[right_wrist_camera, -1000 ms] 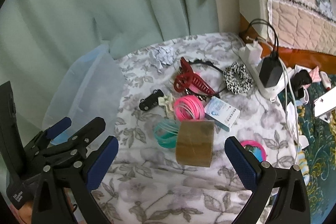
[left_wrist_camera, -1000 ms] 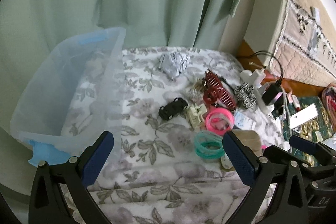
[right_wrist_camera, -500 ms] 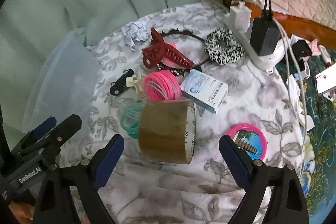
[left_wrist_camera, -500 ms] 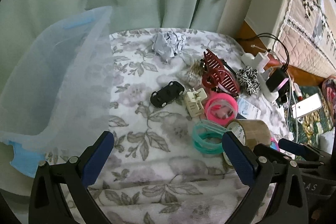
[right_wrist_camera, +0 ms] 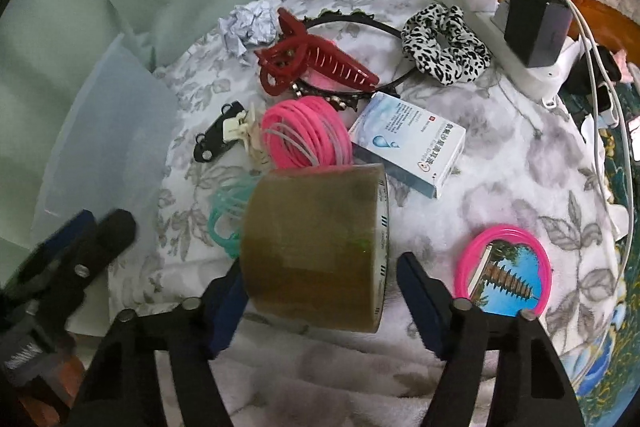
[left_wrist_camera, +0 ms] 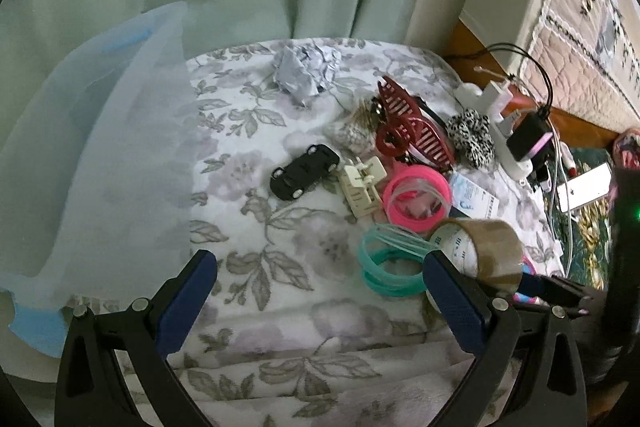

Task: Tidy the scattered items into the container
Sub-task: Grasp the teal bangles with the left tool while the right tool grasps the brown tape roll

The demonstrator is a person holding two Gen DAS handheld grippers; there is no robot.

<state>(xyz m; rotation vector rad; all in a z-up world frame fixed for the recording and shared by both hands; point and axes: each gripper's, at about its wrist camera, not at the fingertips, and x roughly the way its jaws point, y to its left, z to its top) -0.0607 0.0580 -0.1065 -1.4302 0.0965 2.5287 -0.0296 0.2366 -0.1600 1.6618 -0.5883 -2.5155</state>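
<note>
The tape roll [right_wrist_camera: 316, 251] stands on edge on the cloth [right_wrist_camera: 500, 187], with the bangle stack [right_wrist_camera: 306, 137] at its twelve o'clock, the box [right_wrist_camera: 408, 143] at one, the round mirror [right_wrist_camera: 504, 271] at three. The toy car [left_wrist_camera: 304, 171] lies at ten o'clock beyond; the container [left_wrist_camera: 100, 155] stands farther off at nine.

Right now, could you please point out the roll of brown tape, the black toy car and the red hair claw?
roll of brown tape [right_wrist_camera: 312, 247]: right wrist view, outer curved side.
black toy car [left_wrist_camera: 305, 171]: left wrist view, roof.
red hair claw [right_wrist_camera: 316, 61]: right wrist view, toothed body.
</note>
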